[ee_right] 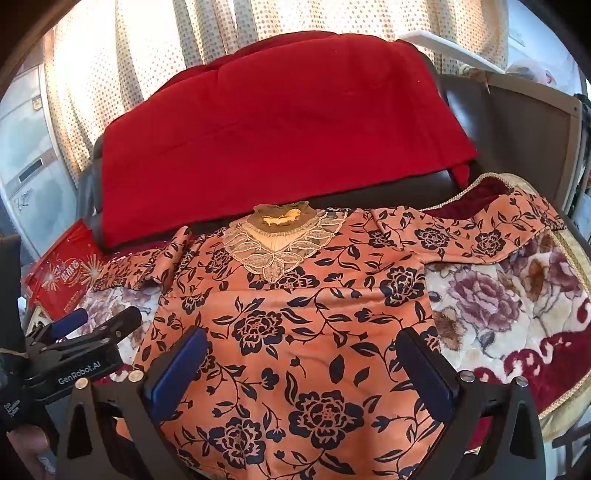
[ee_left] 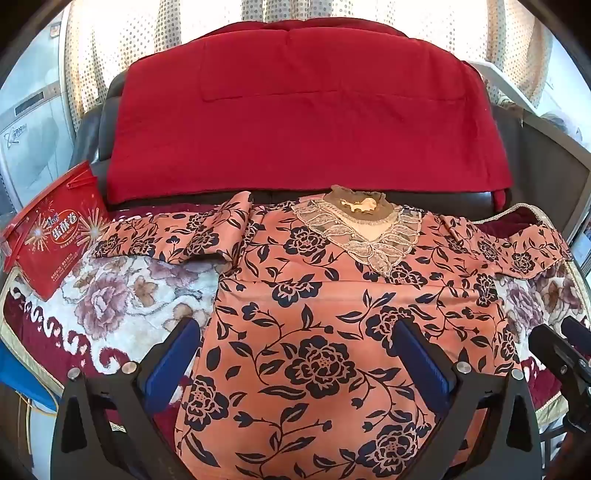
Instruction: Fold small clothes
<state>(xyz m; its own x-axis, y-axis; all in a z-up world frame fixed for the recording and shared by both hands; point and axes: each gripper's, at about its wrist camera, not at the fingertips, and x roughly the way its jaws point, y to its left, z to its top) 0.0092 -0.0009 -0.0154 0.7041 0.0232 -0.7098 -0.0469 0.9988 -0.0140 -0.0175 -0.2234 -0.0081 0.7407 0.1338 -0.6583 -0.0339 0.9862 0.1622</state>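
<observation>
Floral top (ee_left: 314, 314): a soft, matte, salmon-orange garment printed with navy roses, leaves and vines. It lies flat, front up, on a plush blanket (ee_left: 122, 302) that covers the seat of a dark sofa (ee_left: 107, 122). The neckline (ee_left: 356, 206) points toward the sofa back and carries a short ruffled collar with a V-shaped panel of cream lace in scalloped, leaf-like shapes. Both sleeves are spread outward; the sleeve on the left of the view is creased and partly folded over on itself (ee_left: 207, 236), and the other sleeve (ee_right: 480, 236) runs out to the corded blanket edge.

The blanket is thick pile, cream with mauve roses and a dark red scrolled border. A smooth red cloth (ee_left: 303, 122), roughly rectangular with stitched seams, is draped over the sofa back. A glossy red snack box (ee_left: 55, 240) with firework graphics rests at the blanket's left edge. A dotted curtain (ee_right: 258, 22) hangs behind.

Left gripper (ee_left: 295, 354): jaws spread wide, flat blue pads facing each other above the top's left edge and lower body, pinching nothing.

Right gripper (ee_right: 306, 365): jaws spread wide above the lower body of the top, pinching nothing. Black frames with round metal fasteners carry the fingers.
</observation>
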